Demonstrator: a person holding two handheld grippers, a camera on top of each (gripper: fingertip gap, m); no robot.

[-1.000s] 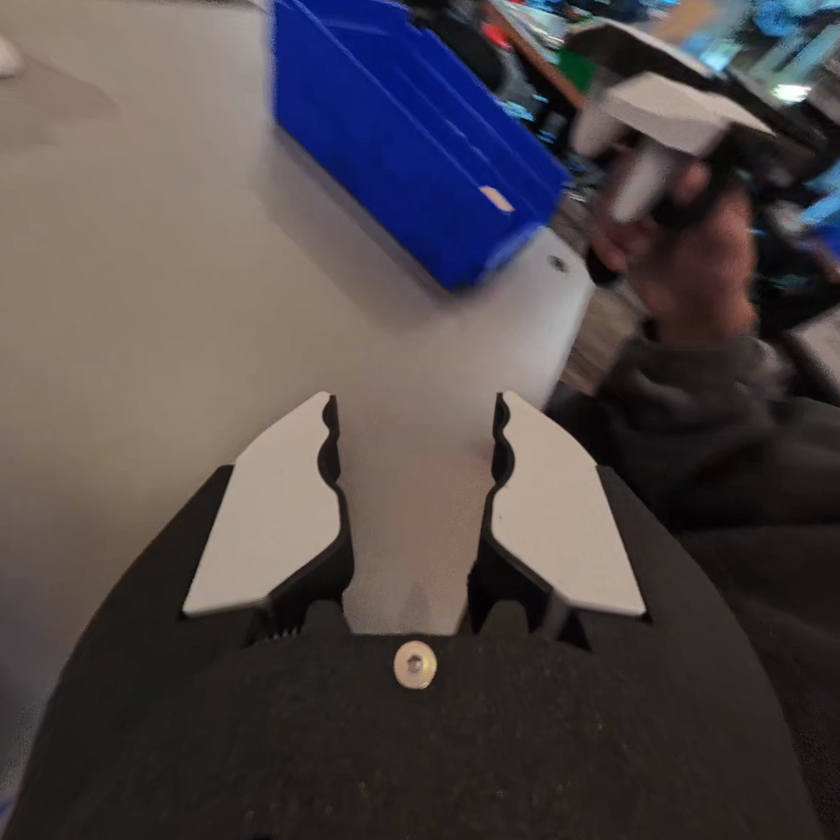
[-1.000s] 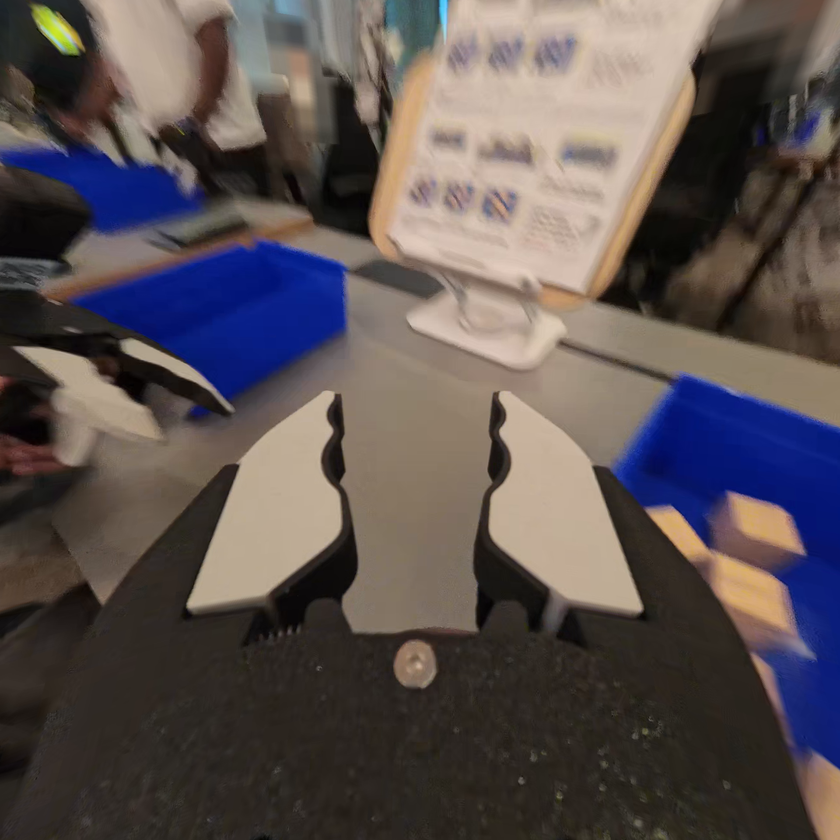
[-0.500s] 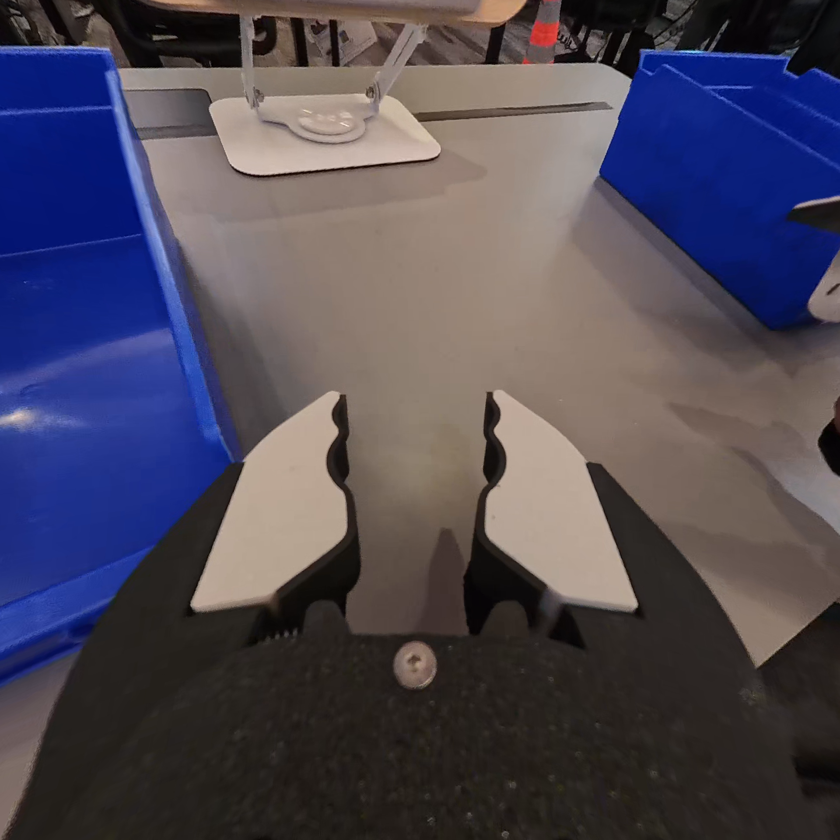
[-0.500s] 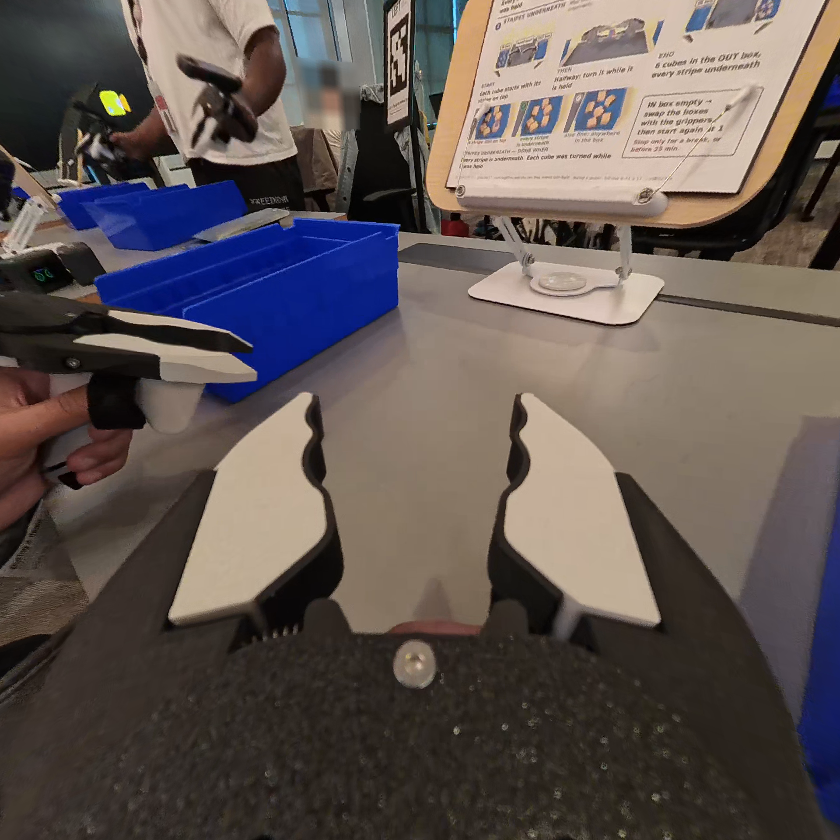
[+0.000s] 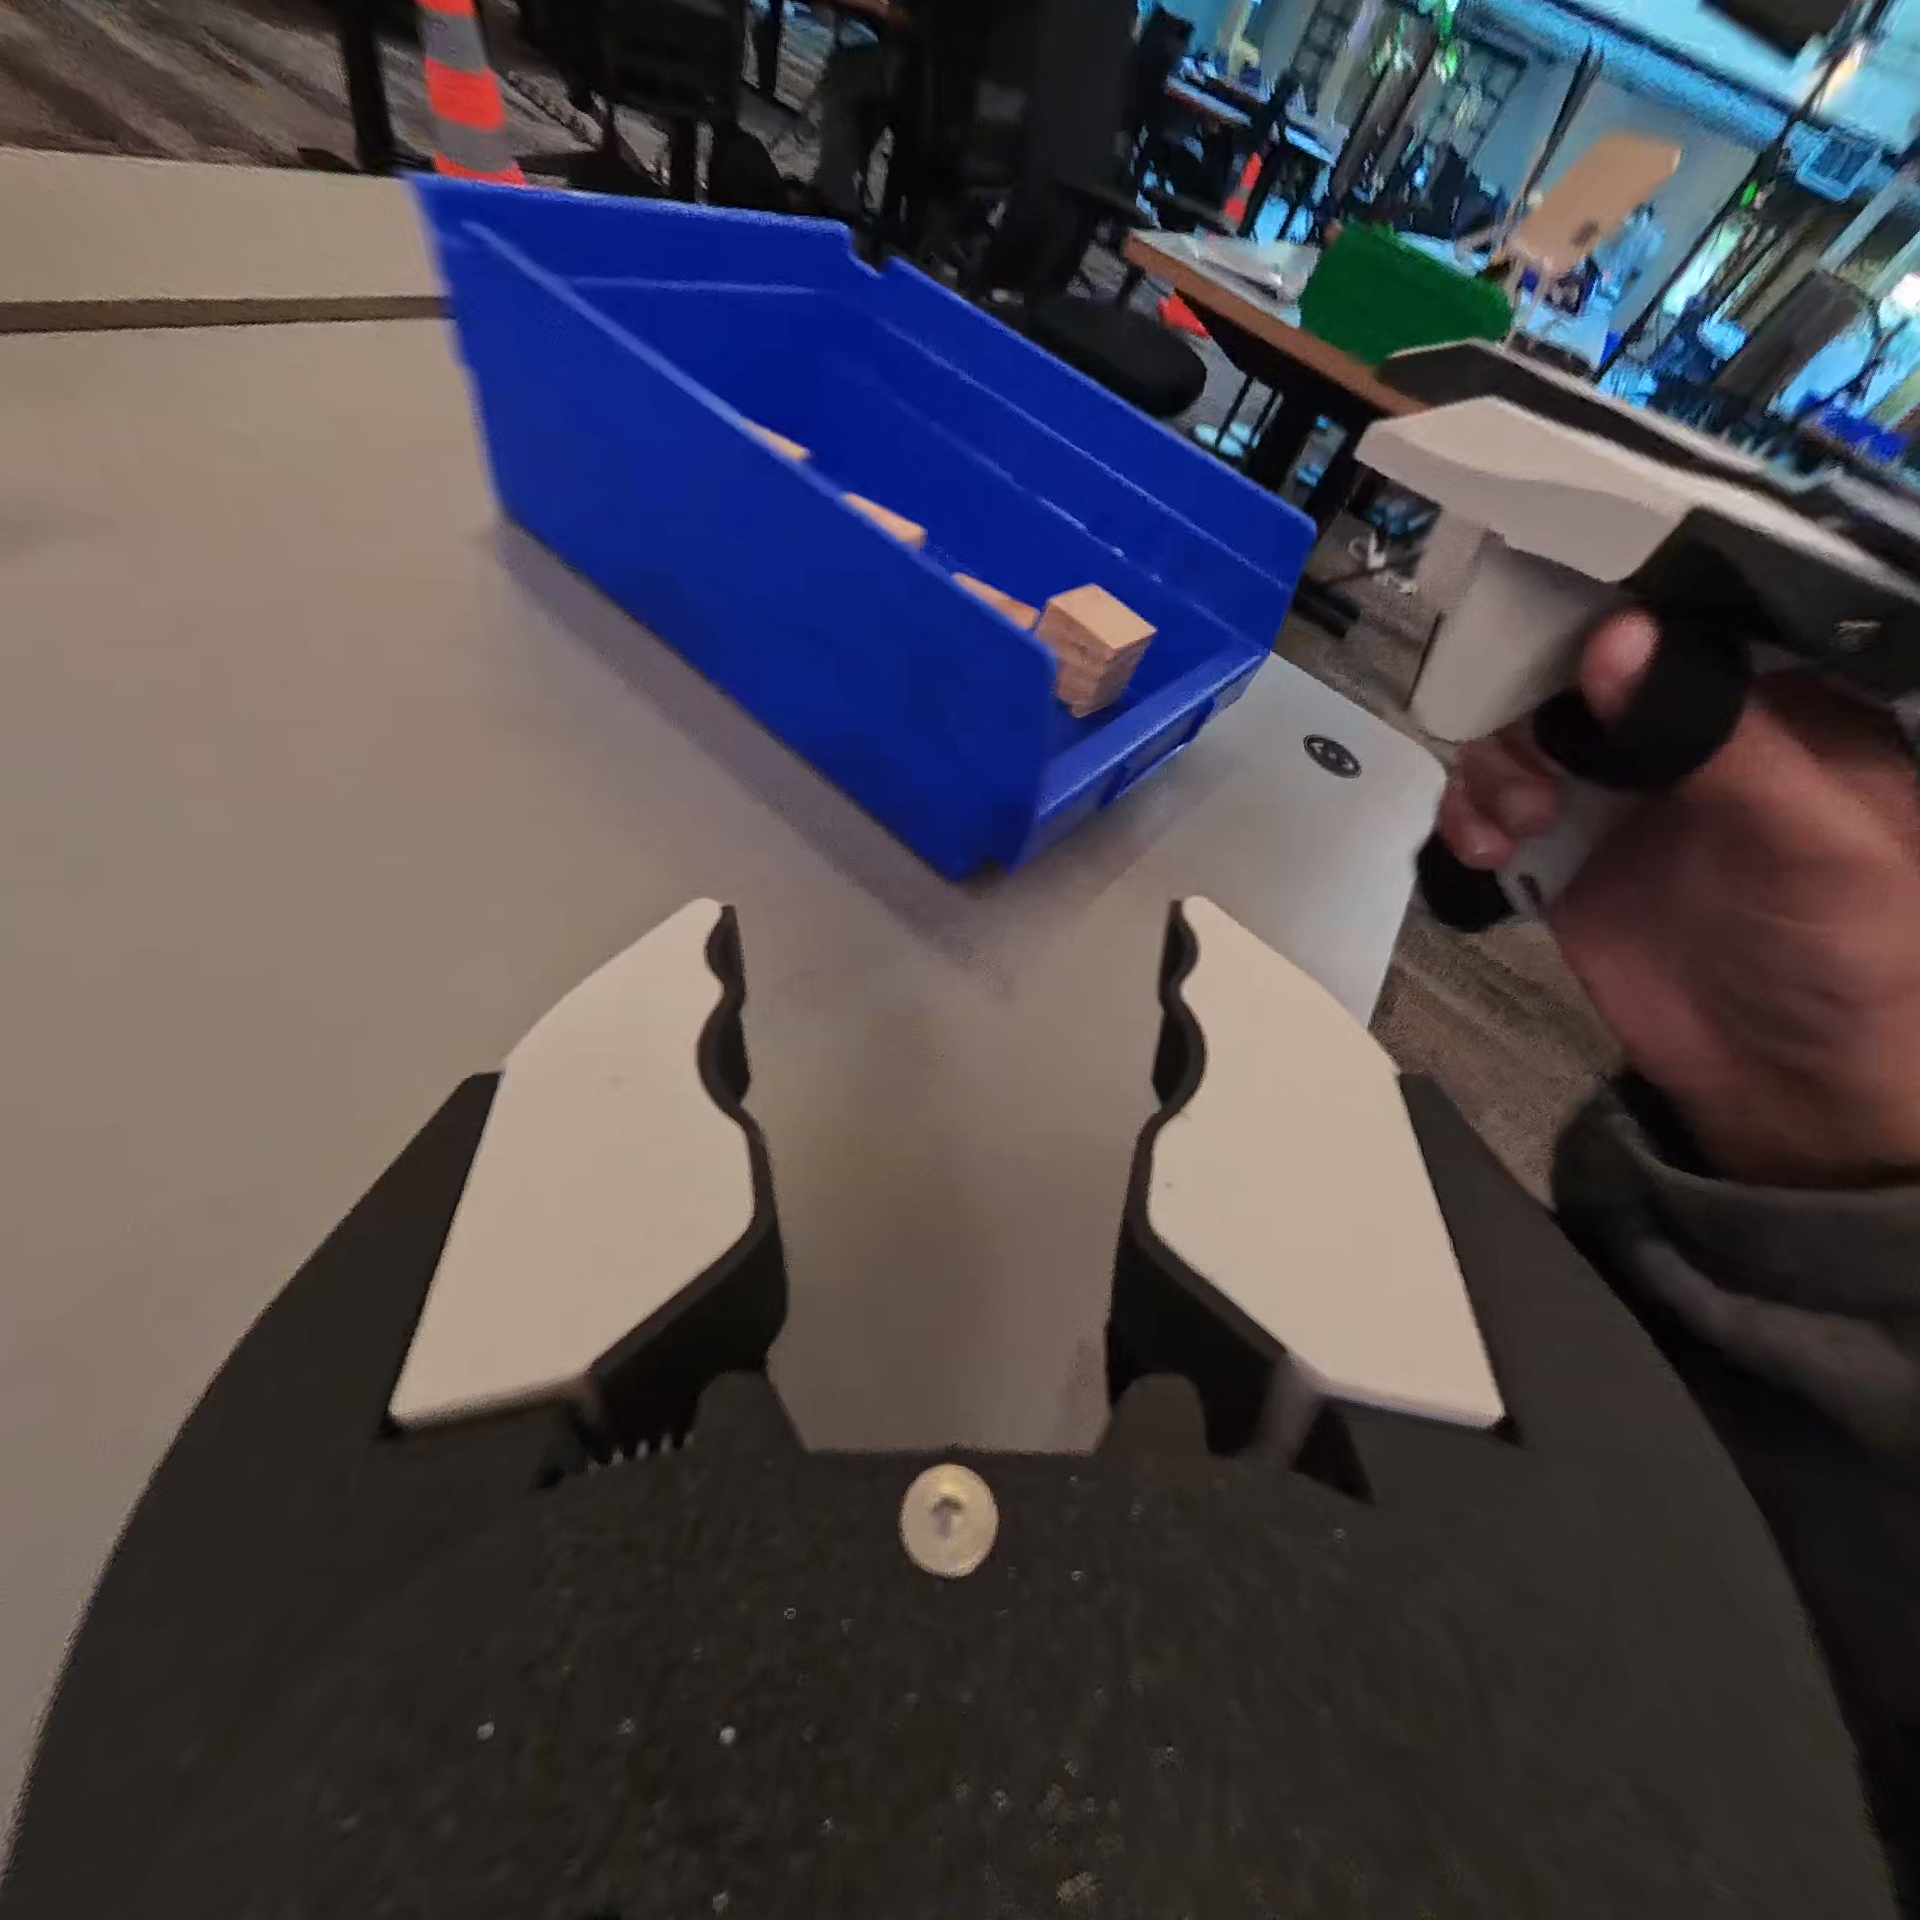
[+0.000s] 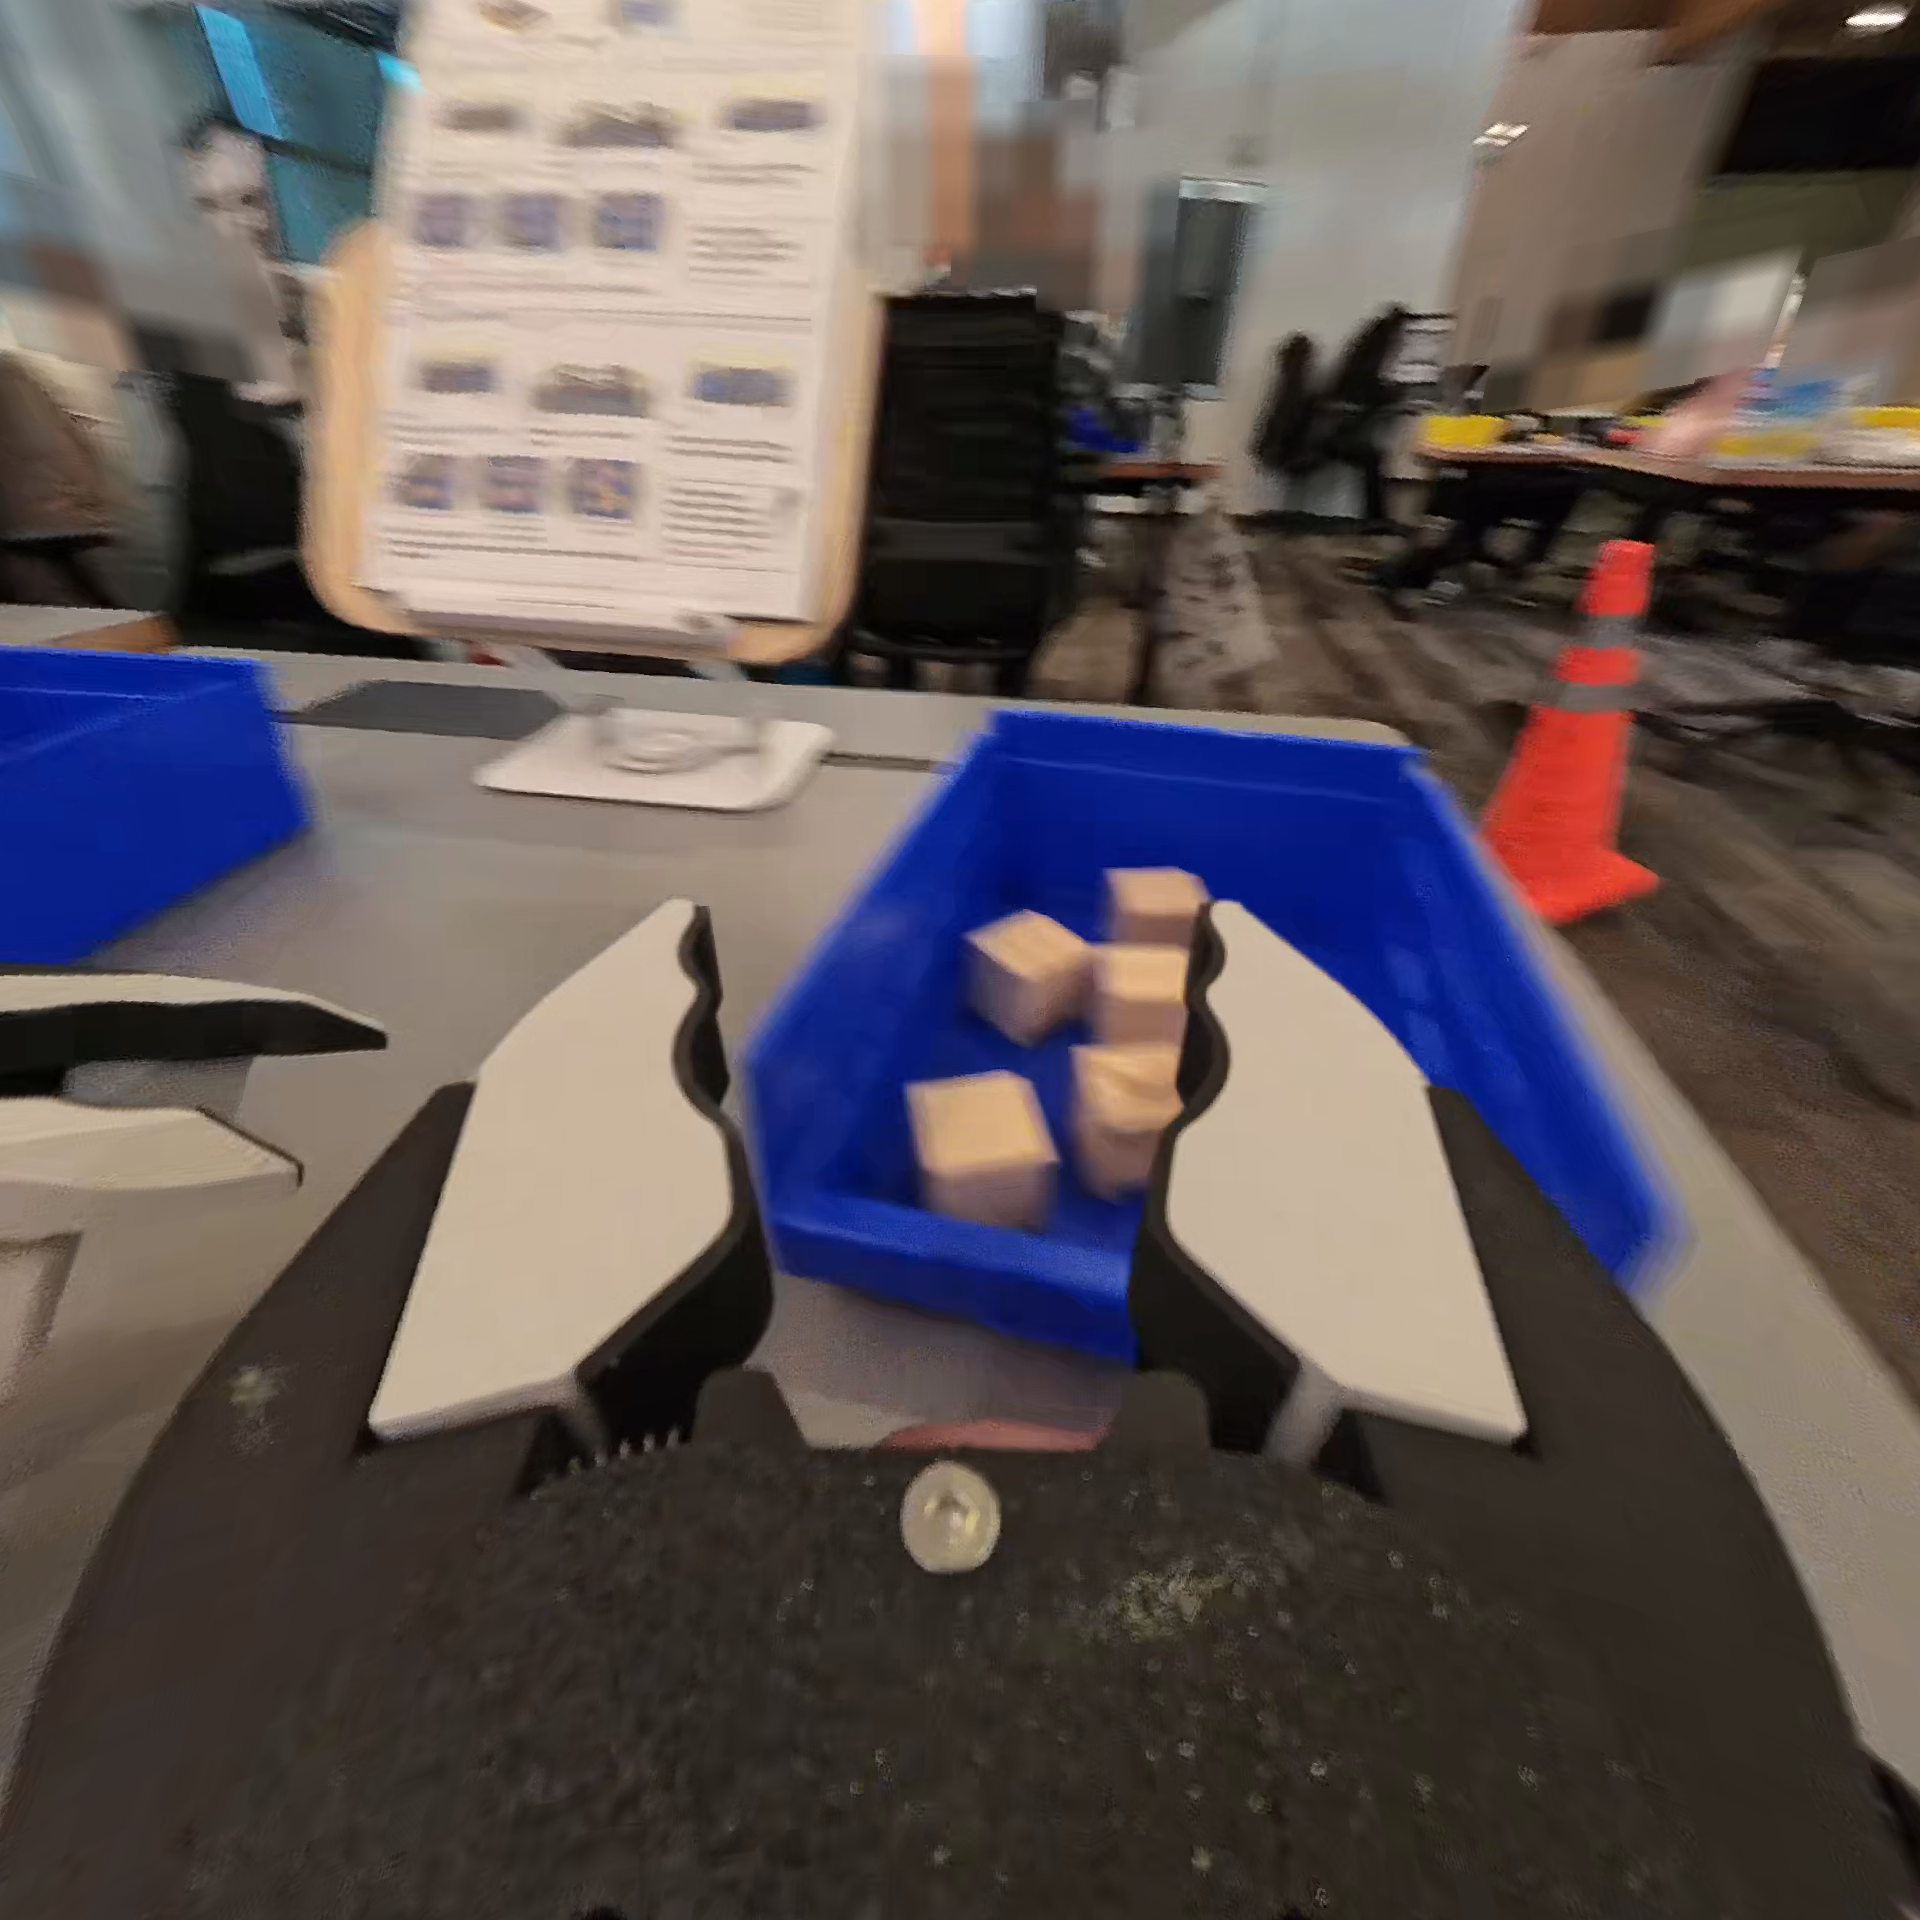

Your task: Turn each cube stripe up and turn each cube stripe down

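Left gripper: jaws spread wide with nothing between them, only bare grey surface underneath, held level and low over it, aimed at the near corner of the blue bin. Right gripper: jaws likewise parted and empty, raised a little above the surface and pointed straight at the open front of the blue bin.

Beside the bin, at the surface's edge, seen from the left wrist view: the right gripper again, white-topped and side-on, gripped by a hand with a finger through a black loop and a dark grey sleeve below the wrist.

Cubes all inside the bin: five pale wooden ones in the right wrist view, clustered toward the bin's front and middle, some tilted against each other (too blurred to tell any stripe). From the left wrist view, only one cube plainly visible at the bin's front notch, with the tops of others peeking over the bin's near wall.

Left of the bin on the same surface, only in the right wrist view: a second blue bin, the left gripper's tip, and behind the bin a wooden board with an instruction sheet on a white stand.

Beyond the bin, off the surface: an orange traffic cone on patterned carpet, dark chairs, and further tables (a green box on one, in the left wrist view alone).
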